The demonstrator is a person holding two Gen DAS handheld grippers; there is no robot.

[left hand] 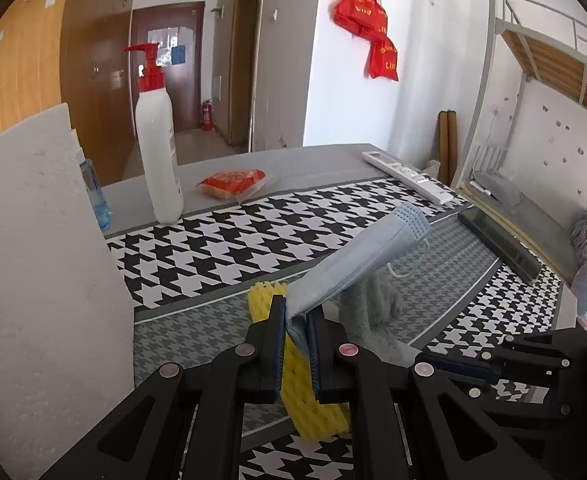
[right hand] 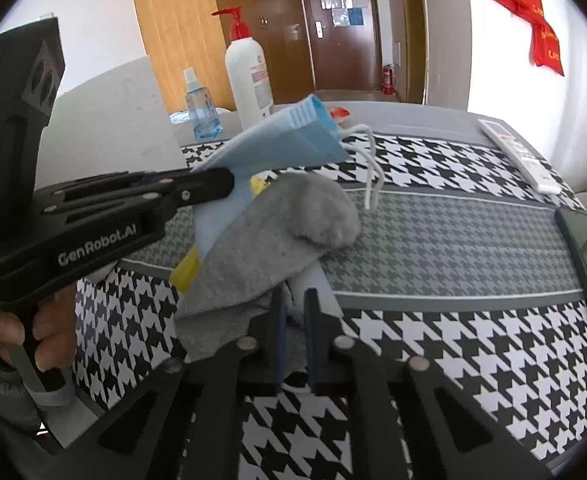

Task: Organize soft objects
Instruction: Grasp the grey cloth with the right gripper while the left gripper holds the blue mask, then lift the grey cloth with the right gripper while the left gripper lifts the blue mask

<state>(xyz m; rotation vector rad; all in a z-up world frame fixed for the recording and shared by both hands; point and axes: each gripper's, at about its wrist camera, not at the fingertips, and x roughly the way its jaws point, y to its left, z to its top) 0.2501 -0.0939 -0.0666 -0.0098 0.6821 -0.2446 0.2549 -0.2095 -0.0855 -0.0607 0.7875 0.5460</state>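
Covering the table is a houndstooth cloth (right hand: pixel 473 240) with black-and-white and grey bands; behind it you see a brown door (right hand: pixel 343 28) and wooden wardrobes. You have one white pump bottle (left hand: pixel 157 152), one blue spray bottle (right hand: pixel 199 108), one white remote (left hand: pixel 409 176). Your left gripper (left hand: pixel 297 340) is clamped on one light-blue face mask (left hand: pixel 357 264), lifted above a yellow sponge (left hand: pixel 305 392). Your right gripper (right hand: pixel 293 332) is closed on the mask's lower edge, beside one grey sock (right hand: pixel 269 248).

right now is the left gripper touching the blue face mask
Touching: the left wrist view shows the left gripper shut on the face mask's lower edge, pads pressing it.
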